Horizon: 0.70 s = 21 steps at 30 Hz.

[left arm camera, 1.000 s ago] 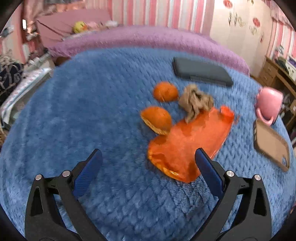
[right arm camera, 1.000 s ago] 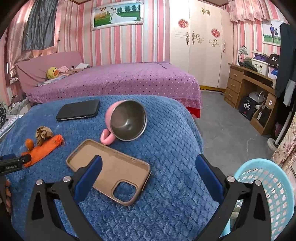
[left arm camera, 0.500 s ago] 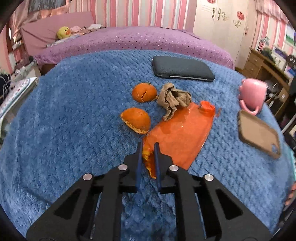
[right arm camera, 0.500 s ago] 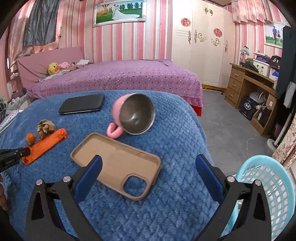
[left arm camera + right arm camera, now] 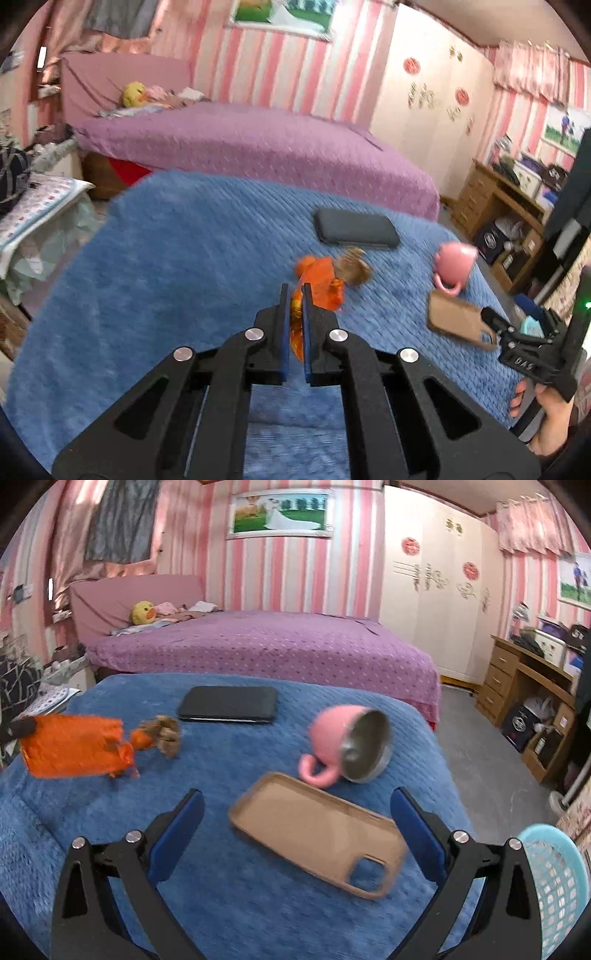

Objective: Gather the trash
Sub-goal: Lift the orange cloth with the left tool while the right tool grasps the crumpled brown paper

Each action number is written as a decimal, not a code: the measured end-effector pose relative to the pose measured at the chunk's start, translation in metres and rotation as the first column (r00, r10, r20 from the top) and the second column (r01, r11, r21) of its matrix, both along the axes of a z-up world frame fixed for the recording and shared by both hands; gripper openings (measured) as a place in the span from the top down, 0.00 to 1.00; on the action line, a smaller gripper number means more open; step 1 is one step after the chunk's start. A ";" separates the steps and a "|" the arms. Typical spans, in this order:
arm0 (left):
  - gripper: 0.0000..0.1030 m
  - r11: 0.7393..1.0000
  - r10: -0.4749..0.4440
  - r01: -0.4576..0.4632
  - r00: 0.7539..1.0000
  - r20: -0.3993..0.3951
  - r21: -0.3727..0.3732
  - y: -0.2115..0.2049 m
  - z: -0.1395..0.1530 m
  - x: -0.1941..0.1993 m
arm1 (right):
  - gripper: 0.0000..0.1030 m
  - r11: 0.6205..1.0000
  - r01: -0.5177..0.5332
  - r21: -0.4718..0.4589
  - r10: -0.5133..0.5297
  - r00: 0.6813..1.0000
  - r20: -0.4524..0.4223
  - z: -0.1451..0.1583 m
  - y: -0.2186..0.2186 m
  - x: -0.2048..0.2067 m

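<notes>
Your left gripper pinches one edge of the orange wrapper, which dangles ahead of its tips, clear of the blue blanket. That thin hold could slip mid-carry, or the swinging wrapper could snag the crumpled brown paper just beyond. Your right gripper is spread and empty, with the blue basket at its right.

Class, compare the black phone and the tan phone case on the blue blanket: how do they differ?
The black phone is dark and solid; the tan phone case is light brown, an empty shell with a camera cutout. The phone lies farther back near the purple bed; the case lies nearer the camera, beside the pink mug. Both lie flat.
</notes>
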<state>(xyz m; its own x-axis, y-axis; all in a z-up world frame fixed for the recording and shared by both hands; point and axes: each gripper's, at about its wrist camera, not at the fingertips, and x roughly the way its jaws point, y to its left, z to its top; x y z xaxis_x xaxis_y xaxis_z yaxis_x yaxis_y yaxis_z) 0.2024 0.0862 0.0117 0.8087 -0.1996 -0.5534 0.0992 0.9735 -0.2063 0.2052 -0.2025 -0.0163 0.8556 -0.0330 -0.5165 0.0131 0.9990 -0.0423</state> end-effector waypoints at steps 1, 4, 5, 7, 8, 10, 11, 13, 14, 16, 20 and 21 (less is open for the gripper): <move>0.96 1.000 0.030 -0.030 0.999 0.014 0.001 0.011 0.003 -0.003 | 0.05 1.000 -0.012 0.003 0.013 1.000 -0.003 -0.001 0.007 0.003; 0.96 0.993 0.118 -0.118 0.992 0.032 -0.020 0.043 0.005 -0.009 | 0.05 0.998 -0.056 -0.018 0.055 0.998 -0.014 -0.005 0.034 0.017; 0.96 0.989 0.144 -0.143 0.989 0.030 -0.040 0.055 0.004 -0.011 | 0.05 0.997 -0.067 -0.026 0.066 0.998 -0.016 -0.006 0.042 0.021; 0.96 0.979 0.203 -0.202 0.979 0.025 -0.029 0.069 0.001 -0.009 | 0.05 0.994 -0.099 -0.036 0.098 0.995 -0.029 -0.010 0.062 0.036; 0.96 0.973 0.229 -0.229 0.973 0.022 -0.014 0.076 -0.003 -0.007 | 0.05 0.993 -0.109 -0.038 0.108 0.993 -0.036 -0.012 0.069 0.043; 0.96 0.966 0.259 -0.259 0.966 0.004 -0.013 0.085 -0.011 -0.004 | 0.05 0.992 -0.123 -0.041 0.121 0.992 -0.047 -0.014 0.080 0.055; 0.96 0.962 0.272 -0.273 0.962 -0.013 -0.021 0.090 -0.016 0.000 | 0.05 0.991 -0.130 -0.041 0.128 0.990 -0.053 -0.015 0.086 0.061; 0.96 0.954 0.296 -0.297 0.954 -0.040 -0.029 0.098 -0.023 0.006 | 0.05 0.988 -0.145 -0.048 0.142 0.987 -0.073 -0.018 0.097 0.079; 0.96 0.952 0.302 -0.303 0.952 -0.049 -0.034 0.100 -0.025 0.010 | 0.05 0.987 -0.150 -0.055 0.145 0.986 -0.082 -0.019 0.101 0.085; 0.96 0.951 0.305 -0.307 0.951 -0.058 -0.034 0.101 -0.027 0.016 | 0.05 0.985 -0.160 -0.069 0.152 0.982 -0.108 -0.025 0.111 0.102; 0.96 0.949 0.314 -0.314 0.947 -0.064 0.005 0.098 -0.029 0.021 | 0.17 0.980 -0.189 -0.064 0.176 0.969 -0.175 -0.039 0.124 0.131; 0.96 0.949 0.314 -0.314 0.947 -0.062 0.013 0.097 -0.028 0.022 | 0.22 0.978 -0.198 -0.061 0.184 0.965 -0.189 -0.042 0.126 0.136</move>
<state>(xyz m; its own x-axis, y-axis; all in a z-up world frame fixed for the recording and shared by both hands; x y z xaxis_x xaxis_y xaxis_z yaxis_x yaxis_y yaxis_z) 0.2248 0.1827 -0.0165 0.7938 0.0606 -0.6052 -0.2250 0.9537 -0.1997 0.3410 -0.0768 -0.0581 0.7425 0.0752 -0.6656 -0.1926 0.9757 -0.1047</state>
